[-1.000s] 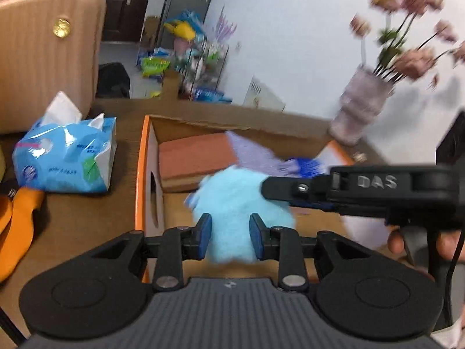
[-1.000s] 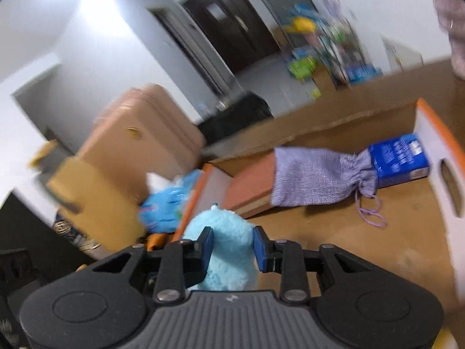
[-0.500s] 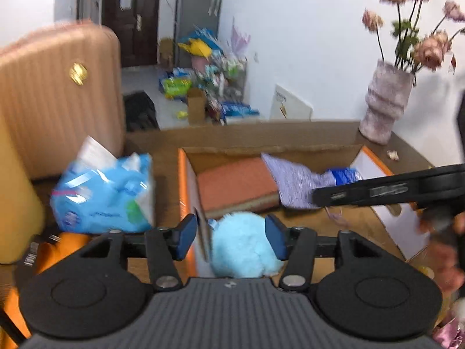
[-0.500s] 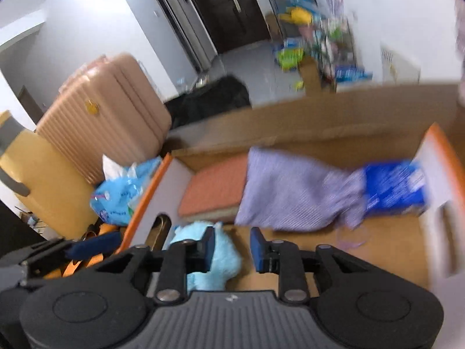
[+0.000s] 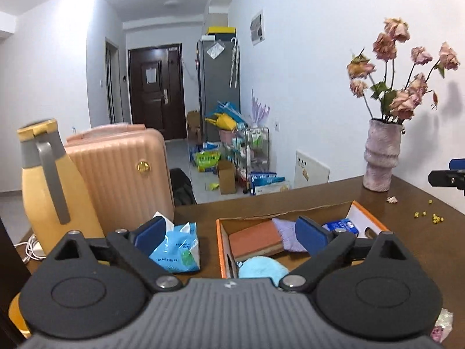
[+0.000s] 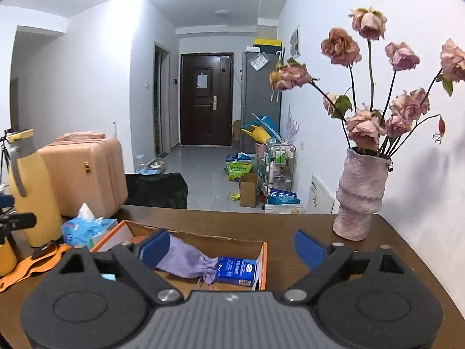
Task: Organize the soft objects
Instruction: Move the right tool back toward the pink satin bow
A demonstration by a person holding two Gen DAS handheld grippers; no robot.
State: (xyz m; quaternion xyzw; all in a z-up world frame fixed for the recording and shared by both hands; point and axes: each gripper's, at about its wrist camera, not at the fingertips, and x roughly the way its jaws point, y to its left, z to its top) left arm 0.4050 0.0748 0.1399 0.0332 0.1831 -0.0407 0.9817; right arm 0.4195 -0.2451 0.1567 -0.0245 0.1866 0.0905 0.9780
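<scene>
While both sets of jaws have just been opening, the left hand-held gripper (image 5: pixel 229 234) stands released with nothing between its pads; the right hand-held gripper (image 6: pixel 231 248) is released too, and empty; below and ahead of the left one, the light-blue plush toy (image 5: pixel 260 267) lies in the near corner of the orange-edged cardboard box (image 5: pixel 220 244) on the worktop (image 5: pixel 421 232), just beside the brick-red block (image 5: pixel 255 238); the lilac drawstring pouch (image 6: pixel 186 257) and blue packet (image 6: pixel 235 269) lie further in.

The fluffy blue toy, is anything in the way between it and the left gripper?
Nothing visible. The fluffy blue toy lies inside the cardboard box, just ahead of the left gripper, whose jaws have just been opening and stand wide and empty.
</scene>
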